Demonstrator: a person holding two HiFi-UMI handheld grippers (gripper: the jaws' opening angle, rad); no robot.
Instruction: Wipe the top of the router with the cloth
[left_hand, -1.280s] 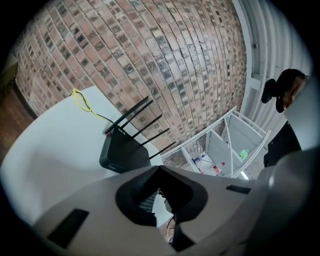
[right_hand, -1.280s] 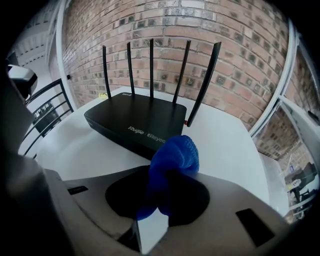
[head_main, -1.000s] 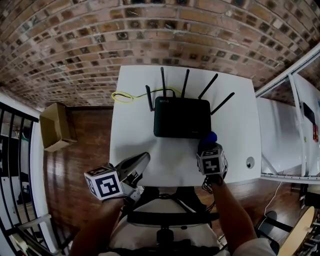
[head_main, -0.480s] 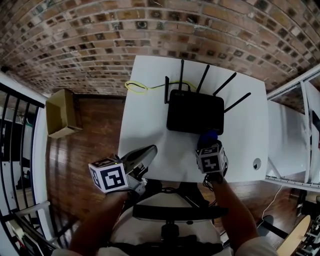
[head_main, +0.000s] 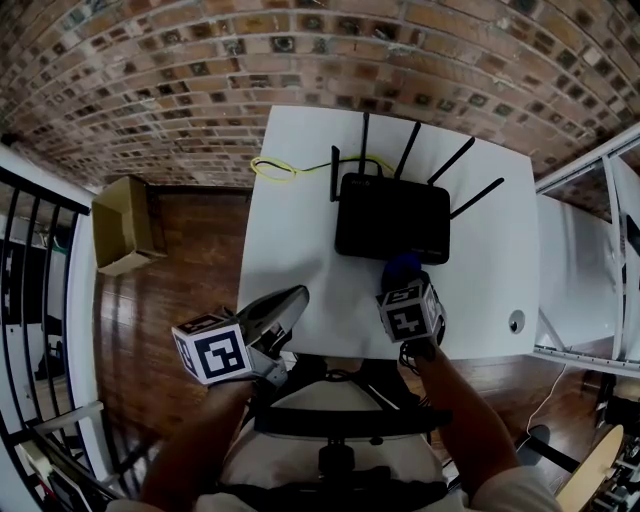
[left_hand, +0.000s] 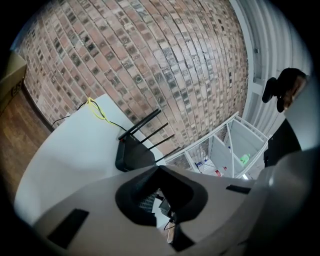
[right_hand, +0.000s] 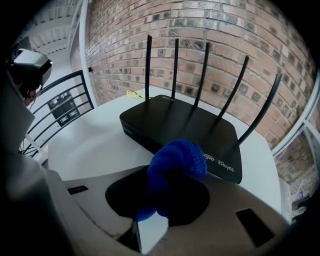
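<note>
One white tabletop (head_main: 300, 200) pushed up against a brick wall (head_main: 200, 80), wood floor (head_main: 190, 260) all round

Black router (head_main: 392, 217) toward the back, yellow cable (head_main: 275, 168) behind it, cardboard box (head_main: 122, 225) down on the floor at left. Right gripper (right_hand: 165, 200) at the router's near edge, fingers (right_hand: 235, 210) pinching a bunched blue cloth (right_hand: 175, 165). Left gripper (head_main: 285, 300) tilted over the near-left edge, fingers (left_hand: 90, 200) pressed together.
</note>
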